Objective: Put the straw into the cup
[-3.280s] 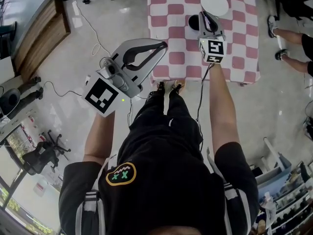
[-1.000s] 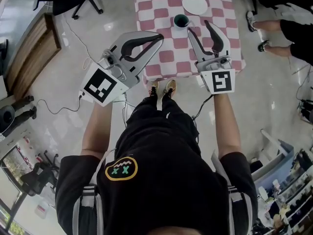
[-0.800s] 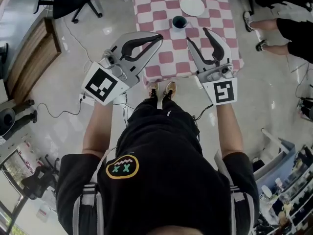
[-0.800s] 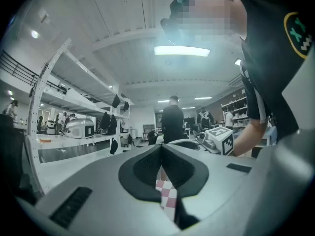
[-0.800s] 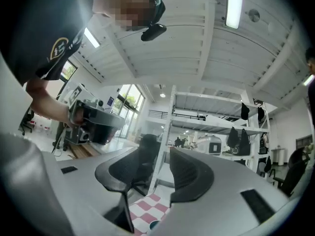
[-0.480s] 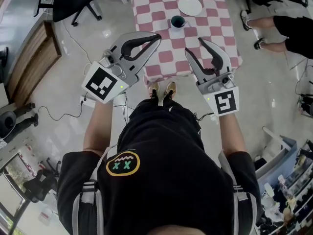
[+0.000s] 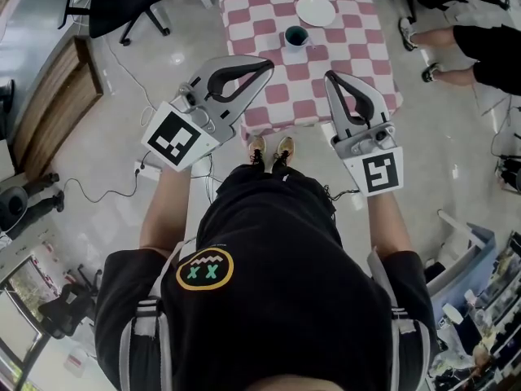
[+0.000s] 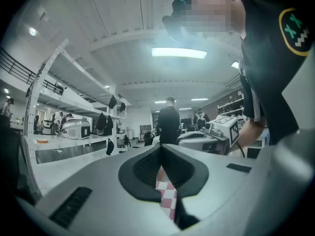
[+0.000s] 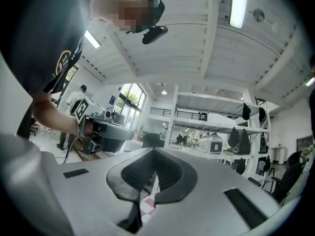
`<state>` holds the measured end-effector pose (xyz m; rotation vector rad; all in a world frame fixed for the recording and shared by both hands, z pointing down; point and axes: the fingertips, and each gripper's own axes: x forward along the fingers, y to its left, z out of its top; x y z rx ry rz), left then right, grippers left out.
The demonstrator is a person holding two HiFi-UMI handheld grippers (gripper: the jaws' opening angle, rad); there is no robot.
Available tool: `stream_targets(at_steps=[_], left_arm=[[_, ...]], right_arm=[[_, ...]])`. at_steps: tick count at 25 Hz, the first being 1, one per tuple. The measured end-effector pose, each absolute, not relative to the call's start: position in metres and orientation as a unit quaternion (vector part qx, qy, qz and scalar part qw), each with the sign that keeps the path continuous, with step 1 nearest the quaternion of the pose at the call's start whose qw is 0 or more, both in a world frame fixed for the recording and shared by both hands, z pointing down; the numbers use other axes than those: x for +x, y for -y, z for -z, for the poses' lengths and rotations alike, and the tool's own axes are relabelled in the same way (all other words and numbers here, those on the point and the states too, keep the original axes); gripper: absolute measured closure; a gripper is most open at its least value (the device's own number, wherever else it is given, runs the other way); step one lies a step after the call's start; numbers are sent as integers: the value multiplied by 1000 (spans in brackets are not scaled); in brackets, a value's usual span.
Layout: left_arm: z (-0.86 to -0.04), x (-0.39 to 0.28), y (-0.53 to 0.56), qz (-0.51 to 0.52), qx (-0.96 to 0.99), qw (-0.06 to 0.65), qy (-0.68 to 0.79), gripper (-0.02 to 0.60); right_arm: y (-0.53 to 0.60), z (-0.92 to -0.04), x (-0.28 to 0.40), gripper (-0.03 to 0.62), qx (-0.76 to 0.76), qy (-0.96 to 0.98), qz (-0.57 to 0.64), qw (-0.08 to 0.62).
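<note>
Left hand-held gripper (image 7: 273, 65) and right hand-held gripper (image 7: 330, 76) hung empty, cup (image 7: 296, 36) beyond them.
Both were pressed together, the right just closed on nothing; I judged finding the straw came next.

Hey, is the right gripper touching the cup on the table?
Apart. The head view shows checkered cloth between the shut right gripper and the cup.

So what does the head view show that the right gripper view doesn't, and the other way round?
Head view only: the cup and the white plate on the checked cloth. Right gripper view only: the ceiling lights and a shelving rack. Both: the left gripper, the right gripper with jaws shut and empty, and some of that cloth.
</note>
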<state>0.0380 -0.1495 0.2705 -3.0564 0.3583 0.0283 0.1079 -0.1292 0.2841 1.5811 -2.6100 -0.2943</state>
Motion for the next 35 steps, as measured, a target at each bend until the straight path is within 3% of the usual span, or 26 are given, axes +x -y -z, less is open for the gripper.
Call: stream_targets(at_steps=[35], left_arm=[[-269, 38, 146, -9, -992, 32, -119, 563]], right_arm=[[132, -292, 113, 574, 523, 847, 83, 52]])
